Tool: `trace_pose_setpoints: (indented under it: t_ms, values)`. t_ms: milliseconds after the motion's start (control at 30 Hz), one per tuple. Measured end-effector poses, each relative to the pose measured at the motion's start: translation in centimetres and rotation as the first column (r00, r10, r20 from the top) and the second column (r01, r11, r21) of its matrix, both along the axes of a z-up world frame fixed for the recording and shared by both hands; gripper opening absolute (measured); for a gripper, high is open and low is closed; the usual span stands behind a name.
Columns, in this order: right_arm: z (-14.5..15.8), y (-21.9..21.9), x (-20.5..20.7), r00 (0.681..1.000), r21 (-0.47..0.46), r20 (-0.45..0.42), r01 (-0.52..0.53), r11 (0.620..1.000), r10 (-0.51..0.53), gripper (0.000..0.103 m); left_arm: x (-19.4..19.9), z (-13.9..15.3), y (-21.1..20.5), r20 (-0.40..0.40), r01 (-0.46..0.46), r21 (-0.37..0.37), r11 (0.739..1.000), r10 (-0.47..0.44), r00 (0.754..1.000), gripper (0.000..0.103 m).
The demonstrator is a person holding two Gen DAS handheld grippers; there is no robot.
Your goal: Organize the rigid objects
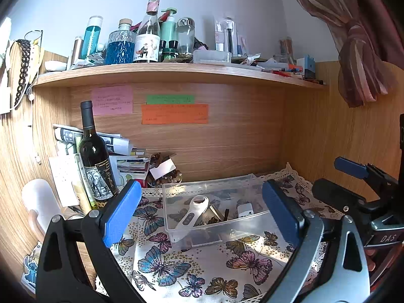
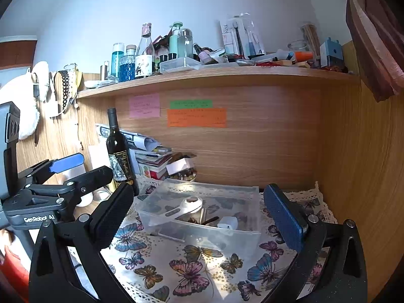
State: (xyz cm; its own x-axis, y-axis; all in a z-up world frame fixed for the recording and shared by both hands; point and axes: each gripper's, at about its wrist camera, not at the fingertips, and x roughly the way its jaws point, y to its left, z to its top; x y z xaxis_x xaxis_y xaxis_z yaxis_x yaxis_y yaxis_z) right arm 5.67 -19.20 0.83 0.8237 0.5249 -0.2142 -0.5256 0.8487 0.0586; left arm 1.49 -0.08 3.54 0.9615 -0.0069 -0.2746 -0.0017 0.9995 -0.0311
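Blue-padded, our left gripper (image 1: 202, 209) and right gripper (image 2: 199, 217) hover level, jaws spread wide and empty, before the clear bin (image 1: 217, 217) on the table (image 1: 202, 265).

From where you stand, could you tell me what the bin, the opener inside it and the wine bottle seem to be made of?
Bin: clear, slightly frosted plastic by the look; the butterfly cloth shows through its walls.
Opener: apparently white matte plastic, with a ring head; any metal insert is too small to tell.
Wine bottle: dark glossy glass, judging by the highlights, with a printed label.
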Motion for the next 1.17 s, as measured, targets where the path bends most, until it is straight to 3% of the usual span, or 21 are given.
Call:
trace_pose_setpoints:
  t_ms: [1167]
  values:
    - [-0.66,0.57,0.17,1.000,-0.007,-0.028,0.010,1.000,-0.010,0.103,0.10,-0.51,-0.47,-0.008,-0.003,-0.012,1.000,0.003,1.000,0.098]
